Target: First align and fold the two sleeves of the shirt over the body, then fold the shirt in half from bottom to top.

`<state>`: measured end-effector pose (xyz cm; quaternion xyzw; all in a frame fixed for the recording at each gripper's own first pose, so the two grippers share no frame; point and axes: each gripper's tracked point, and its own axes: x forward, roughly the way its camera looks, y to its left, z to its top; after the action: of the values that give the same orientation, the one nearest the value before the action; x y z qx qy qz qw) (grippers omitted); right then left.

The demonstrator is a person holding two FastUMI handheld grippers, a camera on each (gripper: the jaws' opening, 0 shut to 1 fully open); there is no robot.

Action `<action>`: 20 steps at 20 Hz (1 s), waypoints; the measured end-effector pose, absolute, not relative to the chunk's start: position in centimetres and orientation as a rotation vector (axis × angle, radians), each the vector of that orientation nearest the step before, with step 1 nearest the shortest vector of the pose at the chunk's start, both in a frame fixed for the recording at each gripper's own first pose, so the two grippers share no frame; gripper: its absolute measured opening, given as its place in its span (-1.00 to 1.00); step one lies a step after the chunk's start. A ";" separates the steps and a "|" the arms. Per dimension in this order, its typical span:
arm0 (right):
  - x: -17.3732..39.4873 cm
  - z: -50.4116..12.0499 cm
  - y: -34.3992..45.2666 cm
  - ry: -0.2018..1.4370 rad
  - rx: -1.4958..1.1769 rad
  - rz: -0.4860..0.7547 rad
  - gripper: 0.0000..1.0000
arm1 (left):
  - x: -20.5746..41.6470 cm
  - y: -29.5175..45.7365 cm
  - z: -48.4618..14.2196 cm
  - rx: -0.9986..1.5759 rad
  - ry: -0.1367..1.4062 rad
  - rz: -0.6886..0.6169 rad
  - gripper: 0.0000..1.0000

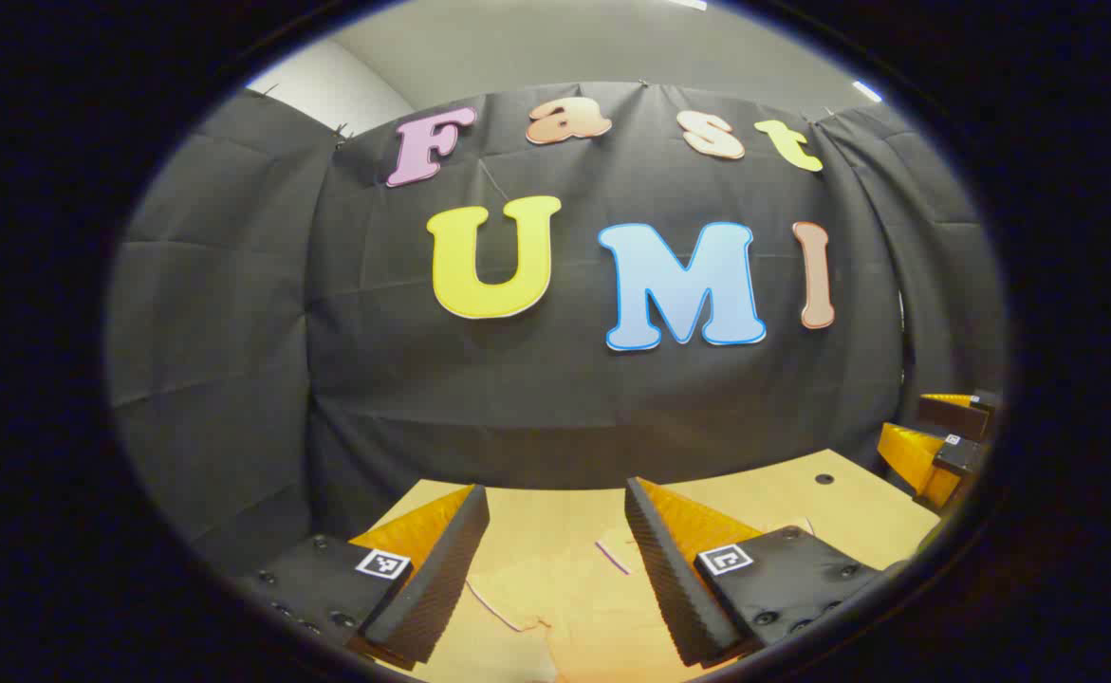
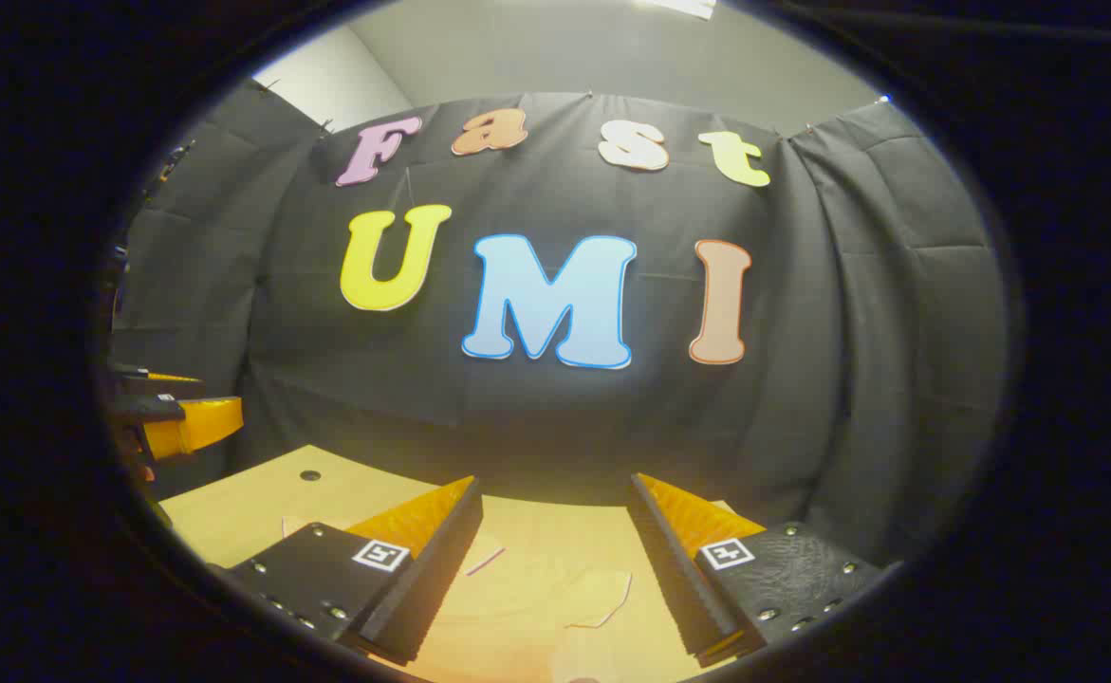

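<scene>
A pale orange shirt (image 1: pixel 555 607) lies flat on the wooden table (image 1: pixel 802 493), its edges marked by thin light trim; it nearly matches the table's colour. My left gripper (image 1: pixel 555 503) hovers above it, open, with nothing between its fingers. In the right gripper view the same shirt (image 2: pixel 555 593) shows below, a trimmed edge curling near the middle. My right gripper (image 2: pixel 555 493) is open above it and holds nothing. Each view catches the other gripper at its edge: the right gripper (image 1: pixel 935 446) at the right, the left gripper (image 2: pixel 175 417) at the left.
The table's far edge runs close to the black booth wall (image 1: pixel 555 398). A small round hole (image 1: pixel 823 479) sits in the tabletop near its far corner, also seen as a hole (image 2: pixel 309 475) in the right gripper view.
</scene>
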<state>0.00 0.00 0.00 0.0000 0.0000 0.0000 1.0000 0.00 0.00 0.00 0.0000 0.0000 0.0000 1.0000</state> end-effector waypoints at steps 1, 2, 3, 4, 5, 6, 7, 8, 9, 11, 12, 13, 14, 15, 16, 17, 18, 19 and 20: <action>0.6 -0.6 0.0 0.011 0.002 -0.003 0.92 | 0.7 -0.3 0.1 0.005 -0.001 -0.005 0.87; 1.1 -0.9 0.0 0.019 0.004 -0.006 0.92 | 1.4 -0.6 0.1 0.012 -0.001 -0.014 0.87; 1.8 -1.3 -0.2 0.031 0.006 -0.009 0.94 | 1.9 -0.8 0.0 0.018 -0.001 -0.018 0.87; 2.3 -1.6 -0.2 0.041 0.008 -0.010 0.92 | 2.5 -1.0 -0.1 0.022 0.000 -0.024 0.89; 2.9 -2.0 -0.3 0.053 0.009 -0.009 0.92 | 2.8 -1.1 -0.1 0.023 0.002 -0.026 0.87; 3.4 -2.4 -0.3 0.066 0.008 -0.007 0.92 | 3.3 -1.2 -0.2 0.020 0.003 -0.031 0.87; 4.0 -3.0 -0.1 0.082 0.007 -0.005 0.92 | 3.6 -1.4 -0.2 0.017 0.004 -0.035 0.87; 4.5 -3.6 0.0 0.098 0.007 -0.003 0.92 | 3.9 -1.4 -0.3 0.016 0.006 -0.040 0.87; 4.9 -4.1 0.0 0.112 0.006 -0.002 0.94 | 4.3 -1.5 -0.3 0.020 0.007 -0.044 0.87; 5.7 -5.0 -0.1 0.132 -0.002 -0.012 0.92 | 4.8 -1.6 -0.3 0.028 0.006 -0.054 0.89; 6.1 -5.5 -0.2 0.140 -0.003 -0.014 0.92 | 5.0 -1.7 -0.4 0.032 0.006 -0.060 0.87; 6.9 -6.4 -0.1 0.162 -0.002 -0.014 0.92 | 5.1 -1.7 -0.4 0.036 0.004 -0.066 0.87; 7.6 -7.2 0.0 0.185 0.002 -0.014 0.92 | 5.2 -1.7 -0.3 0.039 0.002 -0.071 0.87; 8.4 -8.4 0.0 0.213 0.008 -0.018 0.92 | 5.3 -1.8 -0.1 0.042 0.000 -0.075 0.87; 8.9 -9.3 -0.1 0.233 0.011 -0.023 0.92 | 5.5 -1.8 -0.2 0.046 0.000 -0.081 0.87; 9.5 -10.3 -0.3 0.249 0.012 -0.034 0.92 | 5.7 -1.8 -0.2 0.049 0.000 -0.086 0.87; 10.2 -11.0 -0.5 0.264 0.010 -0.042 0.92 | 5.9 -1.8 -0.2 0.053 0.001 -0.091 0.87; 10.9 -12.0 -0.5 0.279 0.005 -0.046 0.92 | 6.0 -1.8 -0.3 0.055 0.003 -0.094 0.87; 11.5 -12.9 -0.6 0.299 0.001 -0.048 0.92 | 6.2 -1.7 -0.4 0.056 0.007 -0.096 0.87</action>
<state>11.46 -0.60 -12.91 0.0005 0.1490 -0.0240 0.9885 6.17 -1.69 -0.40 0.0278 0.0033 -0.0477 0.9985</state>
